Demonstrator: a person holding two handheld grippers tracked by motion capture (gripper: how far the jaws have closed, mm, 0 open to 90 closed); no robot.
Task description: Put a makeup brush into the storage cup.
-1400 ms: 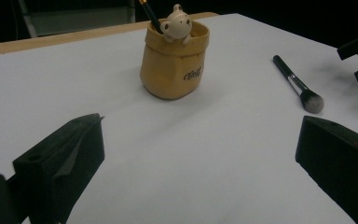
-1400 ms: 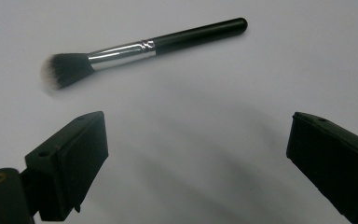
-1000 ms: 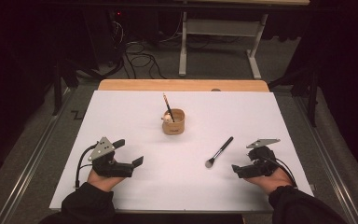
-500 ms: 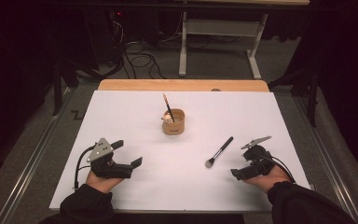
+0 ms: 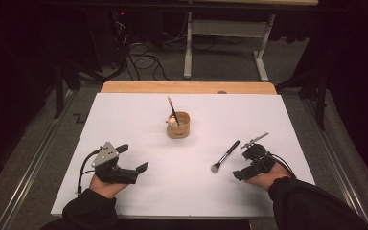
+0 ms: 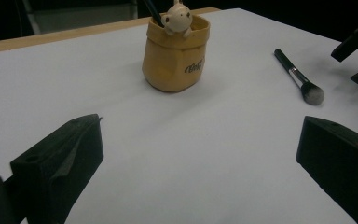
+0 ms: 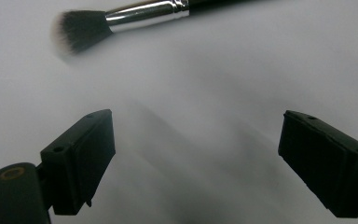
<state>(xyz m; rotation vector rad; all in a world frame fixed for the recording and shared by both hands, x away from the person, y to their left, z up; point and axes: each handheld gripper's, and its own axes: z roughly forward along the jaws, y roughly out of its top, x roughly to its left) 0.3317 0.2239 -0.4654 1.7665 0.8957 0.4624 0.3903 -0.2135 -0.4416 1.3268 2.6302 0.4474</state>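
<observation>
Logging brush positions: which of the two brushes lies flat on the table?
The silver-collared brush near the right tool; the other stands in the cup.

**Both grippers low, jaws wide**

The left gripper sits low in the left hand, jaws spread with nothing between them. The right gripper, in the right hand, points left, jaws wide apart and likewise holding nothing.

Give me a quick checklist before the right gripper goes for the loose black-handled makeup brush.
1. Right gripper jaws wide, nothing between them: ok.
2. Black-handled makeup brush with silver ferrule lies flat on the white table sheet, apart from the jaws: ok.
3. Jaws astride the brush: not ok, it lies ahead of them.
4. Tan bag-shaped holder upright, one brush already inside: ok.
5. Left gripper open, off to the side: ok.
</observation>
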